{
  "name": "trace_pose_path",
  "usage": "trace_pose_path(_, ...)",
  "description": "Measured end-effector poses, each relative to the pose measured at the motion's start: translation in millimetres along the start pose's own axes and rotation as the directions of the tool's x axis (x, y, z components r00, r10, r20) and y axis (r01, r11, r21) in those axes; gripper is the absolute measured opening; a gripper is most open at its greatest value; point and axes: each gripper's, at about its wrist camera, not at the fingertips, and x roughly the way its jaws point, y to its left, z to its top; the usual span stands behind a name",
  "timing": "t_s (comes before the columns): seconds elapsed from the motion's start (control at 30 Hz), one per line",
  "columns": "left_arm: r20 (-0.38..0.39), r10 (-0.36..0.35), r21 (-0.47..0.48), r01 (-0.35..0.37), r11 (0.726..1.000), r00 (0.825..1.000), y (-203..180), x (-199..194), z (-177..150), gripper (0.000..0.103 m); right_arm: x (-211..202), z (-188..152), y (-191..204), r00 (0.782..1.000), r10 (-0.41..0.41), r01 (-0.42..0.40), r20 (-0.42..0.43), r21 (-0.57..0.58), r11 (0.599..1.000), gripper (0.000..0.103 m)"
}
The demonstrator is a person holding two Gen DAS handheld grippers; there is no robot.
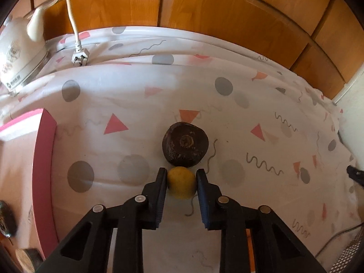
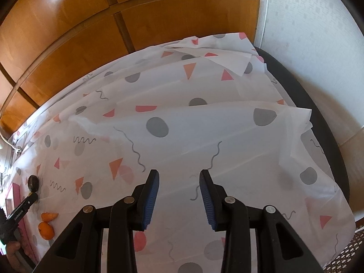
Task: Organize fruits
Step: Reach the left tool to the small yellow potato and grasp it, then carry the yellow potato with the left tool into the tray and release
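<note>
left tool [image 1: 181,174] around lemon [image 1: 181,182]

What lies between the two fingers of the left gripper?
A yellow fruit sits between the fingers, both pressing its sides. Behind it, touching, lies a dark fruit. The left wrist view shows this.

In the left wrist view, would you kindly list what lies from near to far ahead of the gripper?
Left gripper → small yellow round fruit between its pads → dark brown round fruit → white patterned cloth → orange wooden cabinet doors.
</note>
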Motion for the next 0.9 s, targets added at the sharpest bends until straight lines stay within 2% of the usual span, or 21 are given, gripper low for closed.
trace_pose_path(0.23,0.019,-0.051,-0.039,0.051,0.998,0.999,13.3,-28.0,-15.3,0.026,2.1,-0.3,-2.0,1.000,0.000,0.000,-0.007,0.002,1.000,0.037)
trace_pose_path(0.57,0.078,-0.058,-0.115,0.066,0.991,0.995,44.4,-84.3,-49.3,0.026,3.5,-2.2,-6.8,1.000,-0.021,0.022,-0.011,0.009,1.000,0.037)
trace_pose_path(0.77,0.157,-0.038,-0.189,0.067,0.980,0.987,84.8,-127.4,-62.6,0.026,2.1,-2.8,-9.6,1.000,-0.031,0.031,-0.007,0.021,0.999,0.037)
trace_pose_path(0.9,0.210,0.006,-0.277,0.053,0.959,0.978,127.6,-155.7,-76.8,0.026,1.1,-3.8,-9.3,0.999,-0.031,0.031,-0.007,0.020,0.999,0.037)
